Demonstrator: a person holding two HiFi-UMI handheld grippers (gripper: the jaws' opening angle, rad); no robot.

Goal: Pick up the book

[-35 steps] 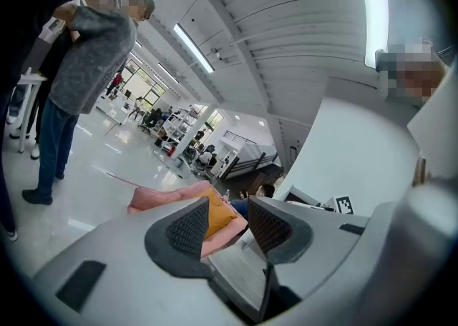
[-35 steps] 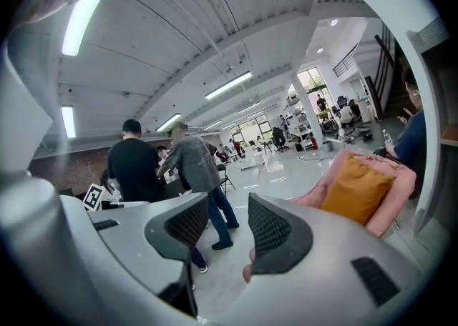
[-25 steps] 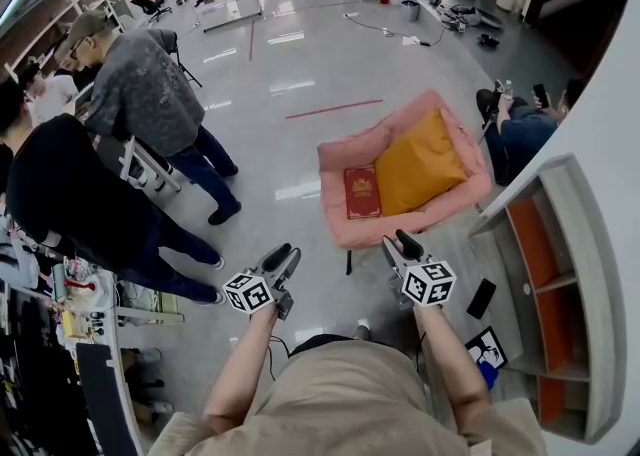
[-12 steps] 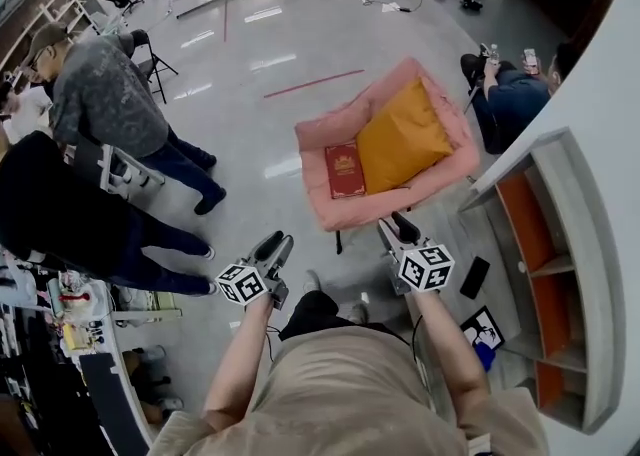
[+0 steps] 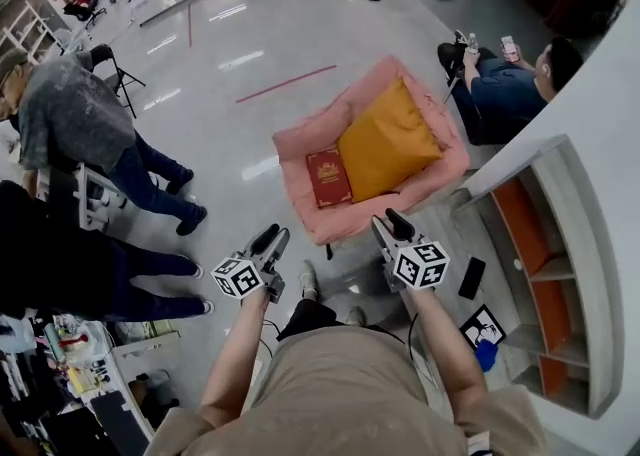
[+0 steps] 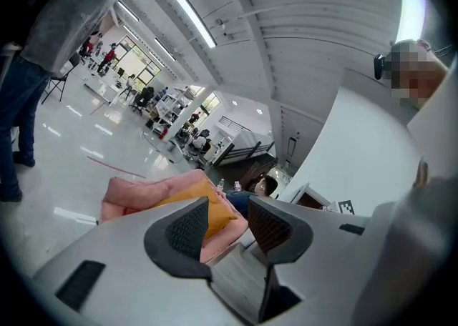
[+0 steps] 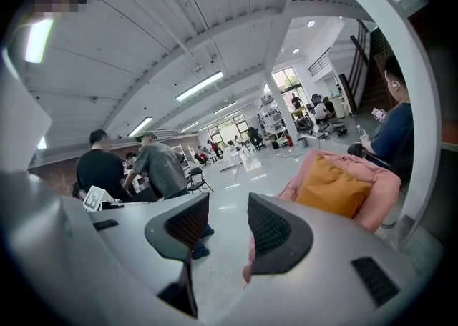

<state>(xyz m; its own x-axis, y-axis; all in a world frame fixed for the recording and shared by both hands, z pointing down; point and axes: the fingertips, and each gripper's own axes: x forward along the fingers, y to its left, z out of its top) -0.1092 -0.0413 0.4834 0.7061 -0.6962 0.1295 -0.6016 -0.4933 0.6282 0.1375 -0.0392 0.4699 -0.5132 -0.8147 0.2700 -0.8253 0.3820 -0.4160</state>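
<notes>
A dark red book (image 5: 328, 176) lies flat on the seat of a pink armchair (image 5: 300, 134), left of an orange cushion (image 5: 388, 141). Both grippers are held in front of the chair's near edge, short of the book. The left gripper (image 5: 272, 235) is left of the chair and shut, with only a narrow slit and nothing between its pads. The right gripper (image 5: 388, 221) sits at the chair's near rim, equally shut and empty. The left gripper (image 6: 229, 221) looks toward the chair (image 6: 136, 192) and cushion (image 6: 215, 206). Past the right gripper (image 7: 229, 221) the cushion (image 7: 336, 189) shows; the book is hidden in both gripper views.
A seated person (image 5: 505, 89) with a phone is right behind the chair. A white shelf unit (image 5: 545, 244) with orange compartments stands at the right. Standing people (image 5: 75, 114) fill the left. A black phone (image 5: 472, 277) and a marker card (image 5: 483, 326) lie on the floor.
The person has stepped toward the chair, so both grippers are now closer to its near edge. The book and cushion have stayed put on the seat.
</notes>
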